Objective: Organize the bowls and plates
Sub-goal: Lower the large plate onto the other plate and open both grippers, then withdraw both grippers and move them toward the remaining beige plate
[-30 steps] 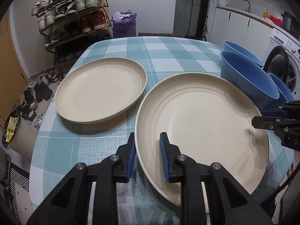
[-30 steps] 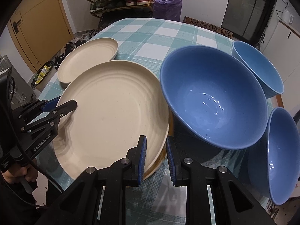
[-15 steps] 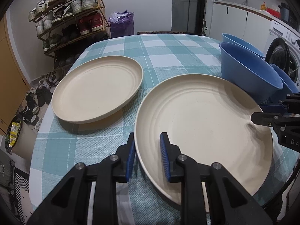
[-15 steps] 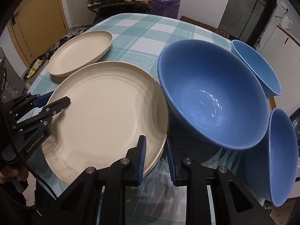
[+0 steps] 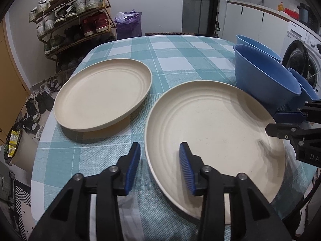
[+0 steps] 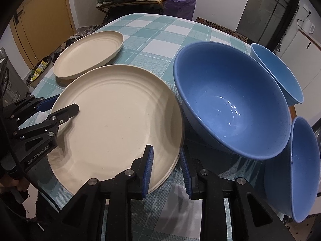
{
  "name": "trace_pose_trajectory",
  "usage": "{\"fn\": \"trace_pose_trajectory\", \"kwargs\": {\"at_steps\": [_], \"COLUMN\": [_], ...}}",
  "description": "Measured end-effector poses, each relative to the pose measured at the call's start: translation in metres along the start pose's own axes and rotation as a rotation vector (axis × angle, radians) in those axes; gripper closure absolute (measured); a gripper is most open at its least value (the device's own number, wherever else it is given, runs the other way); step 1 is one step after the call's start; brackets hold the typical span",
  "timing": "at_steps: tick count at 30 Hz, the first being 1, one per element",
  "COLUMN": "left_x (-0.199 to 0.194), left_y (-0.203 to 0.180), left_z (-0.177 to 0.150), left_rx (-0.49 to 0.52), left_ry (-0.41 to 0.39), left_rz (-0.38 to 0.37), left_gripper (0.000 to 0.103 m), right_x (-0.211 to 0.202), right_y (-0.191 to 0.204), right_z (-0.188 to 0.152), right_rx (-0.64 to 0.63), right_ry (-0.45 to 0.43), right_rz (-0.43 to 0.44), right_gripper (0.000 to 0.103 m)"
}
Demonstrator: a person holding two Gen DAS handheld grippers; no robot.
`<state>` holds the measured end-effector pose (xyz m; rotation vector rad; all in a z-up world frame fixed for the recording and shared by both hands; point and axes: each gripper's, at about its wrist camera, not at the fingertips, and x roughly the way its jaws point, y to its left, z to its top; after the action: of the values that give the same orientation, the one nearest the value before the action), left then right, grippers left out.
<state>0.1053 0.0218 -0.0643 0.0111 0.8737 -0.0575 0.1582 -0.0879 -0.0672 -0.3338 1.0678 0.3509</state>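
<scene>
Grippers at opposite rims of the large cream plate (image 5: 212, 140), which serves as landmark throughout. Nearest the viewer, the left gripper (image 5: 159, 167) is seen straddling the plate's left rim, its jaws having just been opening: one blue pad lies outside the rim over the checked tablecloth (image 5: 96, 160), the other above the plate's inner surface, and neither is pressed on the rim. The right gripper (image 6: 166, 169) is placed likewise at the plate's right rim, its jaws also having just been opening and now standing apart, with the rim between them but no longer clamped (a second rim line shows beneath the edge in the right wrist view, so another plate may lie under this one; it cannot be told for certain). The large plate is judged to have been set down flat on the tablecloth and released. Beyond its left side, and just apart from it, the smaller cream plate (image 5: 102, 98) is shown lying flat. Beyond its right side, the big blue bowl (image 6: 230, 98) stands tilted, almost touching the plate's edge, with two lighter blue bowls (image 6: 280, 74) beside and behind it. The coming move is judged to turn on the smaller plate: it lies forward and to the left of the left gripper, which is the nearer of the two. Farthest off, a shoe rack (image 5: 74, 14) is visible.
</scene>
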Motion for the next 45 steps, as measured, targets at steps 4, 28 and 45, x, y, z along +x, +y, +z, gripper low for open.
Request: {"fn": "trace_pose_trajectory", "kwargs": {"at_steps": [4, 28, 45], "left_x": [-0.005, -0.063, -0.071], "left_y": [0.007, 0.058, 0.087], "left_z": [0.002, 0.017, 0.018], "left_rx": [-0.027, -0.144, -0.228], "left_ry": [-0.002, -0.164, -0.205], "left_rz": [-0.006, -0.011, 0.035], "left_gripper": [0.051, 0.01, 0.0], "right_x": [-0.007, -0.073, -0.086], "right_y": [0.003, 0.019, 0.017], "right_z": [0.0, 0.036, 0.069], "right_rx": [-0.004, 0.013, 0.06], "right_ry": [-0.023, -0.261, -0.343], "right_rz": [0.032, 0.201, 0.262], "right_gripper": [0.065, 0.012, 0.001]}}
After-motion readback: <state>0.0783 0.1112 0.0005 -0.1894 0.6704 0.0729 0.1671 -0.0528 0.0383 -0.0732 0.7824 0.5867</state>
